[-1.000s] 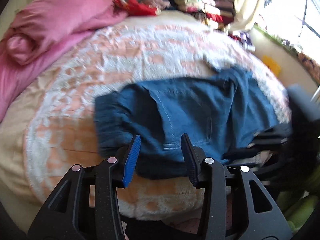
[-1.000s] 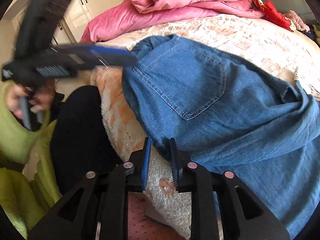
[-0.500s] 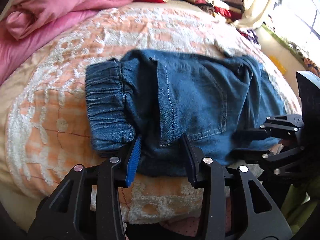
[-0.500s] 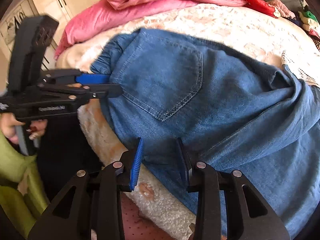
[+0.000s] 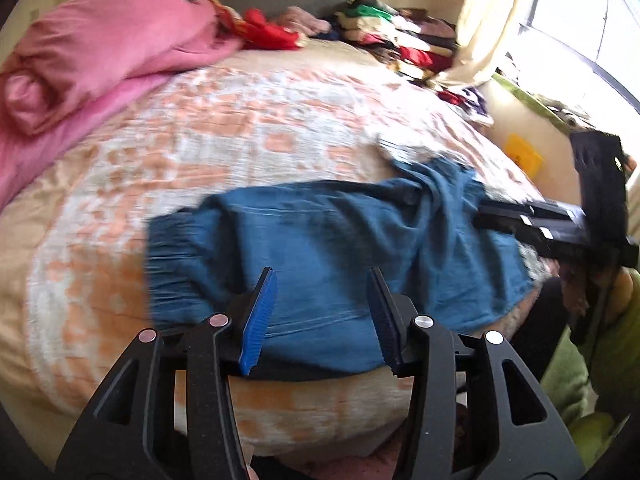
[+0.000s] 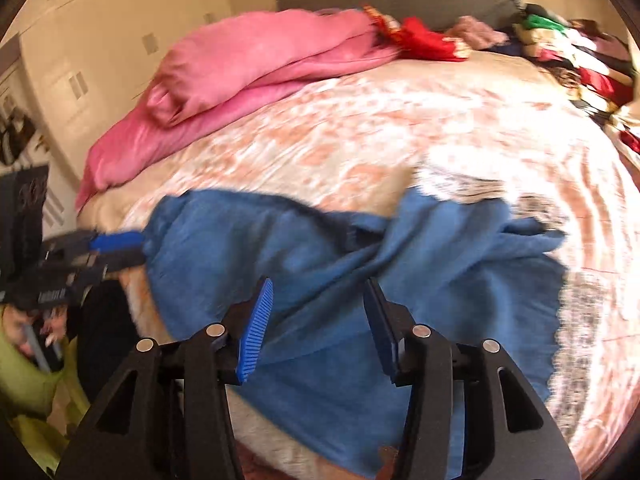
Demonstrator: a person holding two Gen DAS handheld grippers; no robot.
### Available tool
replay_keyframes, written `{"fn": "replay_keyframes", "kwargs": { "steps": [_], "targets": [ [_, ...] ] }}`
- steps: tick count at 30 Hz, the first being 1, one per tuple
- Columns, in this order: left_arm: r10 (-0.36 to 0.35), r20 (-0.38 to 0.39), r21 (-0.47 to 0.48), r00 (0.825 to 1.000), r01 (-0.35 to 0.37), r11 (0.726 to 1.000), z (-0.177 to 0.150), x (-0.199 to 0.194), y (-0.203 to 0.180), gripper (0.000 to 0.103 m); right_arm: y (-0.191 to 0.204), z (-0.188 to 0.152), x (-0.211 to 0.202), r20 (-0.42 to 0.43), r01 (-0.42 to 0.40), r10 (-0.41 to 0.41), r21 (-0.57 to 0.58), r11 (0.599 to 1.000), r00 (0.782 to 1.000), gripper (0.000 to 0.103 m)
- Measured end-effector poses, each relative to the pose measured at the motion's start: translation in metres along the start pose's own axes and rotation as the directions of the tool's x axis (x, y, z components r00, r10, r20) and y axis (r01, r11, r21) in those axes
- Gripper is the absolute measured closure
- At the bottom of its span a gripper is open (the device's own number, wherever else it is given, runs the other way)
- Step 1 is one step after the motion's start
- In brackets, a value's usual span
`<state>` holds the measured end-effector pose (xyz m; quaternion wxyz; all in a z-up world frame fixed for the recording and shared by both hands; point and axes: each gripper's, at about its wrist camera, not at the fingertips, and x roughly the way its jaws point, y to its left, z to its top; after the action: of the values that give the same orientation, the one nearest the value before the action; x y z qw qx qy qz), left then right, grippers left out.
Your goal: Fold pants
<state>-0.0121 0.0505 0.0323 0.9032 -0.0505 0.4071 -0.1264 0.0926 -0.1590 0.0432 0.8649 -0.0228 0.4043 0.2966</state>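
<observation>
Left view, left gripper [image 5: 320,316]: jaws spread after just opening, nothing pinched; likely freshly let go.
Left view, pants [image 5: 320,240]: just ahead of the tips, flat on the bed [image 5: 260,120], waistband leftward.
Right view, right gripper [image 6: 316,324]: jaws just widened, empty; pants [image 6: 320,264] rumpled below and ahead, legs rightward, unfolded.

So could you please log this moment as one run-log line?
step: fold pants | left claw: open, just widened | right claw: open, just widened | jeans: flat on bedspread, released
</observation>
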Motion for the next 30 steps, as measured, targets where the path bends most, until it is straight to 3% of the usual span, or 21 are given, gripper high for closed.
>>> {"fn": "replay_keyframes", "kwargs": {
  "steps": [4,9,12,17,18,19,21,26,27,28,30],
  "targets": [
    [-0.120,-0.070,0.025,0.990,0.122,0.992,0.001,0.027,-0.029,0.065,-0.019,0.012,-0.001,0.010,0.060,-0.060,0.014,0.998,0.998,0.051],
    [-0.200,-0.159,0.040,0.967,0.209,0.977,-0.001,0.064,-0.057,0.065,-0.038,0.039,0.022,-0.024,0.133,-0.132,0.034,0.991,0.991,0.047],
    [-0.215,-0.207,0.016,0.954,0.223,0.975,-0.001,0.088,-0.065,0.062,-0.045,0.056,0.044,-0.056,0.162,-0.159,0.048,0.986,0.986,0.046],
    [-0.222,-0.217,-0.026,0.951,0.221,0.975,0.005,0.108,-0.069,0.061,-0.055,0.082,0.095,-0.112,0.213,-0.206,0.048,0.976,0.972,0.042],
    [-0.234,-0.221,-0.029,0.947,0.233,0.972,0.005,0.110,-0.071,0.063,-0.057,0.086,0.105,-0.126,0.219,-0.212,0.047,0.975,0.969,0.042],
    [-0.253,-0.227,-0.031,0.941,0.252,0.967,0.004,0.111,-0.076,0.078,-0.059,0.090,0.114,-0.139,0.224,-0.216,0.049,0.973,0.967,0.042],
    [-0.265,-0.239,-0.023,0.934,0.267,0.963,0.000,0.114,-0.085,0.096,-0.063,0.095,0.134,-0.166,0.247,-0.235,0.057,0.967,0.958,0.041],
    [-0.254,-0.239,0.019,0.937,0.266,0.964,-0.007,0.115,-0.095,0.097,-0.076,0.104,0.168,-0.193,0.312,-0.293,0.080,0.947,0.936,0.042],
    [-0.255,-0.238,0.020,0.937,0.267,0.963,-0.007,0.115,-0.095,0.097,-0.081,0.105,0.172,-0.190,0.328,-0.309,0.082,0.941,0.932,0.043],
    [-0.257,-0.236,0.020,0.937,0.269,0.963,-0.006,0.115,-0.094,0.097,-0.084,0.105,0.173,-0.187,0.340,-0.320,0.084,0.937,0.929,0.058],
    [-0.249,-0.231,0.026,0.941,0.262,0.965,-0.006,0.115,-0.093,0.097,-0.093,0.106,0.168,-0.166,0.326,-0.308,0.099,0.940,0.937,0.072]
  ]
}}
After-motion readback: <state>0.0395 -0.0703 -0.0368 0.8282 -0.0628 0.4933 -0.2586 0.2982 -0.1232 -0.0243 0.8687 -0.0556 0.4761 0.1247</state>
